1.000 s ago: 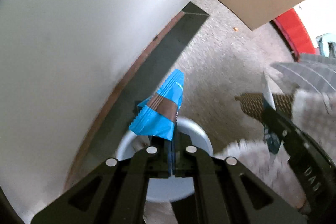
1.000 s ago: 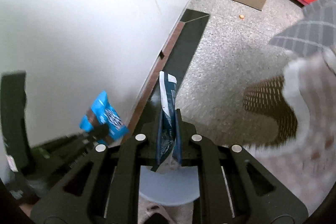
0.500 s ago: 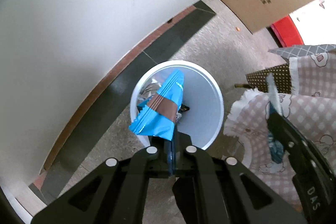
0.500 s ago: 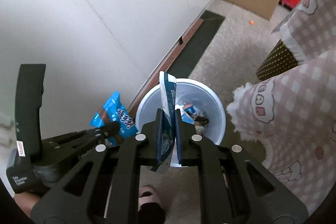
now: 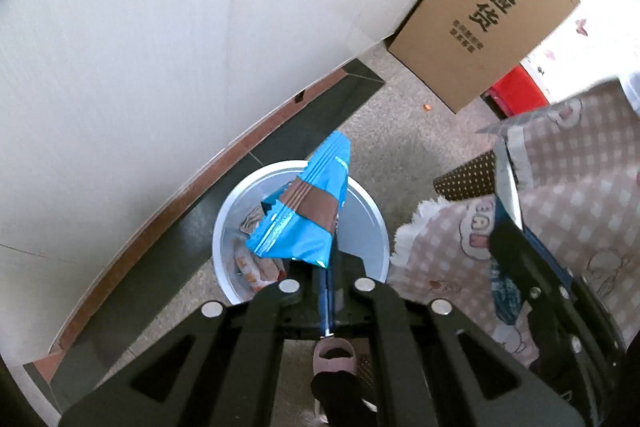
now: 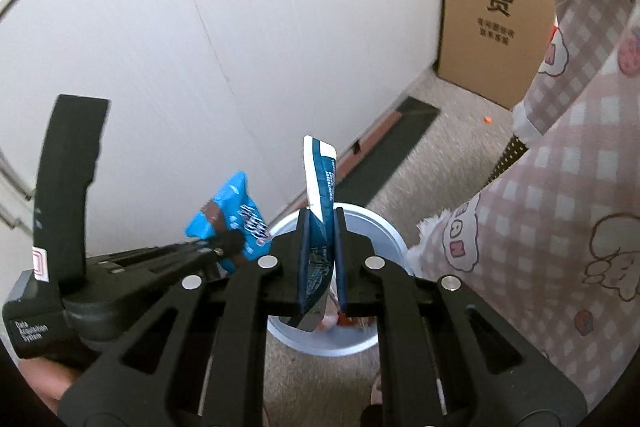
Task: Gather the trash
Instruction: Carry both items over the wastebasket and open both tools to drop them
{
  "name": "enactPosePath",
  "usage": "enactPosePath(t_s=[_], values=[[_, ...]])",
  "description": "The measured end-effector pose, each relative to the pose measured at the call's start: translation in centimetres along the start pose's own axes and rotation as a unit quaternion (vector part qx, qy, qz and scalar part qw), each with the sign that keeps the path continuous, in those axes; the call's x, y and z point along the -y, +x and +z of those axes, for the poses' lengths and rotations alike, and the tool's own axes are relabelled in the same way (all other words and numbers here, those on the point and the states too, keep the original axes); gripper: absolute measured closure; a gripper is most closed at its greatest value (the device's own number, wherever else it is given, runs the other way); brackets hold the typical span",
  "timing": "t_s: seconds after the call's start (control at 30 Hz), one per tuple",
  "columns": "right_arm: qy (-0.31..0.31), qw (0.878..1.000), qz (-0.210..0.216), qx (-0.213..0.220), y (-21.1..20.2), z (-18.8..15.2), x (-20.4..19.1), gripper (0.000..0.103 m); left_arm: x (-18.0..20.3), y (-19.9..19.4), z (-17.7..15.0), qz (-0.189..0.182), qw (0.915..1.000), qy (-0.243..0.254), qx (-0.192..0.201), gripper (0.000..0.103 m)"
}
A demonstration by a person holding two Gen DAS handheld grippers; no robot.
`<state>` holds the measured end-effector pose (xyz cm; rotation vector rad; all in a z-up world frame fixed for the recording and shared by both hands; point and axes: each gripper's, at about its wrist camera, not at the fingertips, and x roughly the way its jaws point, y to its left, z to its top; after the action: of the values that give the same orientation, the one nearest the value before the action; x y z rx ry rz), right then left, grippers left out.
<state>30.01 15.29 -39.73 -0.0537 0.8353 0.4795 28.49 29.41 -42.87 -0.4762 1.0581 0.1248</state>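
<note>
Left gripper (image 5: 326,277) low in the middle of the left wrist view, jaws clamped tight on a bright blue wrapper (image 5: 304,223) with a brown band. Wrapper sticking up over the white trash bin (image 5: 372,227) in the middle of the frame. More trash down inside the bin. Right gripper (image 6: 320,267) low in the middle of the right wrist view, jaws squeezed on a dark blue and white packet (image 6: 320,183) standing up on its edge. Same bin (image 6: 384,227) just behind and below those jaws. Checked pink cloth (image 5: 560,211) at the right of the frame, beside the bin. Brown cardboard box (image 5: 480,27) at the upper right, on the floor by the white cupboard doors (image 6: 240,47). Pink slipper (image 5: 334,355) at the bottom, near the bin
</note>
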Motion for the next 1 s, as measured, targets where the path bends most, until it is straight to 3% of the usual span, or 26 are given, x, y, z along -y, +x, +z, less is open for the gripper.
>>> enactPosePath(t_s=[0.13,0.27,0.33,0.63,0.67,0.77,0.87,1.0], values=[[-0.025,1.000,0.011,0.009,-0.5,-1.5,0.5,0.092,1.5,-1.3,-1.4,0.018,0.9996,-0.002,0.023,0.102],[0.001,0.999,0.030,-0.011,-1.4,-1.3,1.5,0.092,2.1,-2.0,-3.0,0.016,0.9996,-0.025,0.004,0.102],[-0.005,0.999,0.040,0.002,-2.2,-1.0,1.6,0.092,2.3,-2.2,-3.1,0.038,0.9990,-0.020,0.006,0.102],[0.022,0.998,0.060,0.021,-2.3,0.4,3.6,0.092,3.6,-1.4,-1.8,0.057,0.9983,0.002,0.015,0.100],[0.028,0.997,0.062,0.019,-2.0,0.2,4.0,0.092,3.6,-1.1,-1.6,0.057,0.9983,0.000,0.013,0.094],[0.049,0.996,0.068,0.012,-1.2,-0.3,4.8,0.092,3.3,-0.7,-1.1,0.063,0.9978,-0.011,0.019,0.044],[0.058,0.996,0.072,0.006,-0.5,-0.3,5.6,0.092,3.0,-0.4,-0.8,0.079,0.9964,-0.014,0.026,0.038],[0.066,0.995,0.077,-0.012,0.9,-0.9,6.1,0.092,2.6,0.0,-0.6,0.082,0.9962,-0.018,0.021,0.038]])
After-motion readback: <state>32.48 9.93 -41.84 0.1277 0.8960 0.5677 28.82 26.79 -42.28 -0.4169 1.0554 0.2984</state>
